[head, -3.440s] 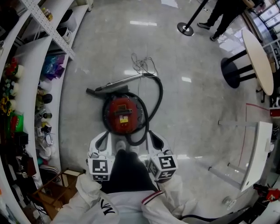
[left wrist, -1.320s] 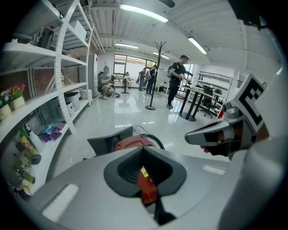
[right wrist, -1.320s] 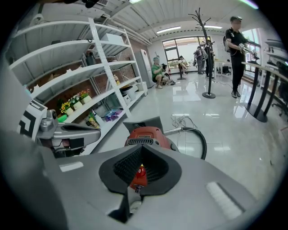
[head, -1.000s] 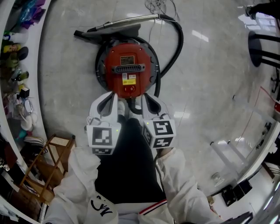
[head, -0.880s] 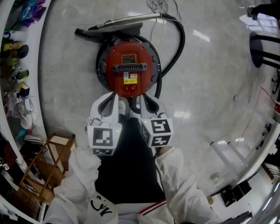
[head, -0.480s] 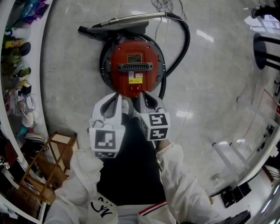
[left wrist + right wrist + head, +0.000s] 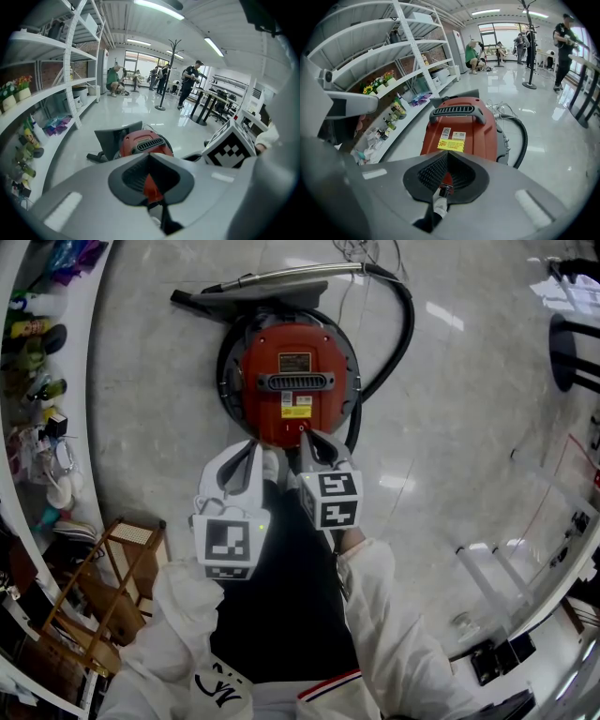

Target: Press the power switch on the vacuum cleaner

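Note:
The red round vacuum cleaner [image 7: 289, 381] stands on the floor ahead of me, with its black hose [image 7: 405, 324] curling round the right side and its wand [image 7: 272, 280] lying beyond it. Its small switch [image 7: 295, 428] sits at the near edge of the red top. My right gripper [image 7: 314, 439] is shut, its tip right at that near edge by the switch. In the right gripper view the vacuum cleaner [image 7: 459, 126] fills the middle, just past the right gripper [image 7: 446, 153]. My left gripper [image 7: 246, 450] is shut and hangs a little short of the vacuum cleaner [image 7: 143, 140].
White shelves [image 7: 37, 362] with bottles and small goods curve along the left. A wooden rack [image 7: 103, 601] stands at lower left. A black table base [image 7: 574, 343] and a clear plastic stand [image 7: 525, 549] are on the right. People [image 7: 562, 42] and a coat stand [image 7: 164, 75] are far off.
I have stepped closer to the vacuum cleaner. The right gripper has reached forward to the red top's near edge, while the left gripper has stayed back.

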Demonstrator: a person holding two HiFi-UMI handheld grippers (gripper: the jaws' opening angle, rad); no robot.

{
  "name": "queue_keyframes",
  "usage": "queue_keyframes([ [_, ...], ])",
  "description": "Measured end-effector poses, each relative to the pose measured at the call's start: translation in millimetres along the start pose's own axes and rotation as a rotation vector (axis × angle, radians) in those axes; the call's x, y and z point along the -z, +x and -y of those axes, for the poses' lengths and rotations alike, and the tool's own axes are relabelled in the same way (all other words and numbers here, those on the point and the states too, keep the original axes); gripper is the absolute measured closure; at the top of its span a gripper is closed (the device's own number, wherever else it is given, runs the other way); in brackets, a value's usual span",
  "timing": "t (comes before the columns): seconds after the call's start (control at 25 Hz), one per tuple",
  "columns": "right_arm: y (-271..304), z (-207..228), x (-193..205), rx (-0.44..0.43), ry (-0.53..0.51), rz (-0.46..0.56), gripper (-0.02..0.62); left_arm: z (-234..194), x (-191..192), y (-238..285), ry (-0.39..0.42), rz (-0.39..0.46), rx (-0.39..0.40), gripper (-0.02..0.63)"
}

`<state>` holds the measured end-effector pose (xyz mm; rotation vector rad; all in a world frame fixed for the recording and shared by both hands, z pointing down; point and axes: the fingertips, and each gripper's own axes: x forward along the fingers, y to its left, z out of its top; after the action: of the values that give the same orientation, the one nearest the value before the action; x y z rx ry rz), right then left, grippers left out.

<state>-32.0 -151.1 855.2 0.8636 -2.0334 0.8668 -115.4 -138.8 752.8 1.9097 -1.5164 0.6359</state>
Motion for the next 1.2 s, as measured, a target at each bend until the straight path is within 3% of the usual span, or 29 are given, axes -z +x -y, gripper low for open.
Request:
queue_keyframes([
  [1.2,13.9,5.6,9.0,0.006,0.016,-0.044,0.594,-7.6,1.4,8.8,-0.040,-0.018,-0.009,0.606],
])
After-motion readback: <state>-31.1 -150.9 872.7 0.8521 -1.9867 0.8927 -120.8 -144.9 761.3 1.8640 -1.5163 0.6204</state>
